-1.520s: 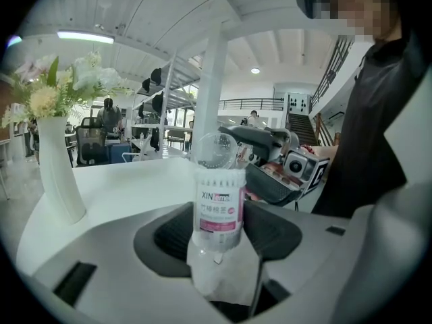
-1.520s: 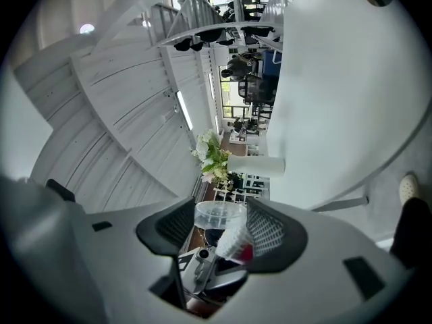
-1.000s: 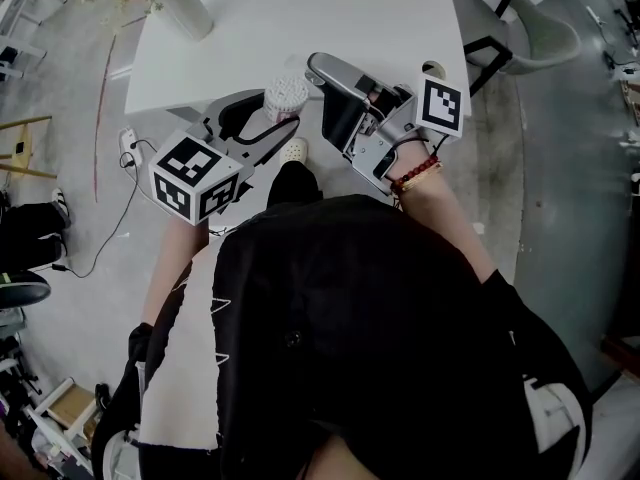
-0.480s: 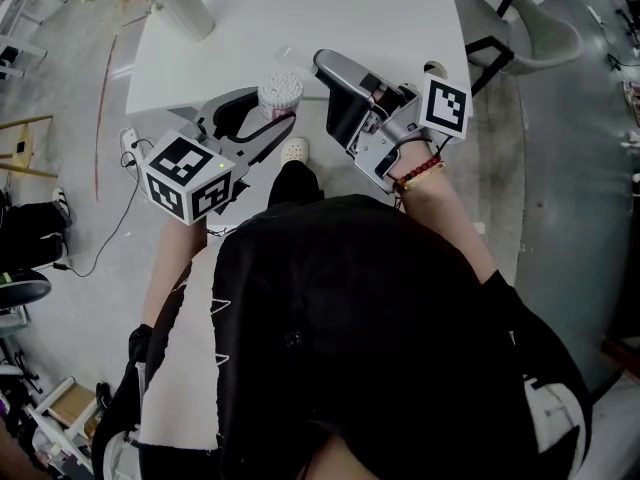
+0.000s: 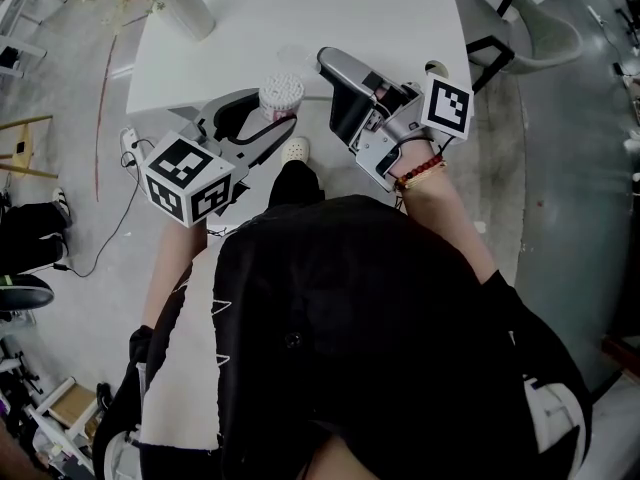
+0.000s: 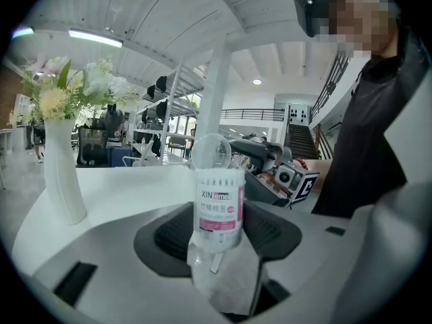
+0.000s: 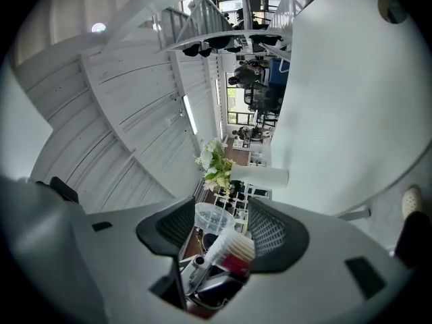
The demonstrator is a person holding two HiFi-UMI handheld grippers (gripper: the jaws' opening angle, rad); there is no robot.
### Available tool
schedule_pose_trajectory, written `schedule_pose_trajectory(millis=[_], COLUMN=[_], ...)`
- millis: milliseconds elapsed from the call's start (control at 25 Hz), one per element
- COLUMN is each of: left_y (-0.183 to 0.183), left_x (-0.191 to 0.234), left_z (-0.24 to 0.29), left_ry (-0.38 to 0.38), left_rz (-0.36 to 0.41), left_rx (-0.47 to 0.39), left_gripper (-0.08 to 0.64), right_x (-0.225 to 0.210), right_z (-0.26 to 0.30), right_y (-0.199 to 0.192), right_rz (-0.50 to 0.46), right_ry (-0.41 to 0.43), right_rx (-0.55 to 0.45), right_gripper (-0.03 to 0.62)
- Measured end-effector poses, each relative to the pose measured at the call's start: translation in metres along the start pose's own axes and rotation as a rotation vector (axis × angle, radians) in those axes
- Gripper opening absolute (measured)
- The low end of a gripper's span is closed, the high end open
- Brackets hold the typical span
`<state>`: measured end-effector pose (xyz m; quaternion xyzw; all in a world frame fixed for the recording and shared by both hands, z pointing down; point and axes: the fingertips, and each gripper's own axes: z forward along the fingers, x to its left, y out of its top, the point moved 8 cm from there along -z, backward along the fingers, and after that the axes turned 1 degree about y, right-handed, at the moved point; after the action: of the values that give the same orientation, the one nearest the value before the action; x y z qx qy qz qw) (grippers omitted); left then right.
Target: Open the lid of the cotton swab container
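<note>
The cotton swab container point(image 5: 282, 93) is a small clear tube with a pink-and-white label point(image 6: 219, 204). It stands upright between the pads of my left gripper point(image 5: 268, 108), which is shut on it just off the table's near edge. Its clear round lid point(image 6: 211, 152) stands tipped up above the rim, leaving the swab tips bare in the head view. My right gripper point(image 5: 322, 83) hovers just right of the container. Its jaws are opening, and the clear lid point(image 7: 214, 216) sits between them without being pressed from both sides.
A white table point(image 5: 300, 18) lies ahead, with a white vase of flowers point(image 5: 185, 3) at its far left corner. A chair point(image 5: 540, 28) stands at the right. Cables point(image 5: 110, 218) run over the floor at the left. The person's shoe point(image 5: 295, 150) is below the grippers.
The right gripper has drifted a little to the right and toward the table. The left gripper and container shifted slightly left. The clear lid now shows faintly above the container.
</note>
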<state>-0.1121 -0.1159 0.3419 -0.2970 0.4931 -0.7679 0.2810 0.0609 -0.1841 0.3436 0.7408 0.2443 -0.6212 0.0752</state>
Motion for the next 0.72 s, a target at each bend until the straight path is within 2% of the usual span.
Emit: schedule_pose_trajectory(millis=[720], left_y=[-0.001], left_x=[-0.001], left_z=[-0.014], left_ry=[-0.035], left_rz=[0.017], left_rx=[-0.026], left_gripper=[0.241], right_x=[-0.007], right_z=[-0.004], right_y=[0.002], right_rz=[0.009], right_ry=[-0.034], right_rx=[-0.043], right_gripper=[0.232])
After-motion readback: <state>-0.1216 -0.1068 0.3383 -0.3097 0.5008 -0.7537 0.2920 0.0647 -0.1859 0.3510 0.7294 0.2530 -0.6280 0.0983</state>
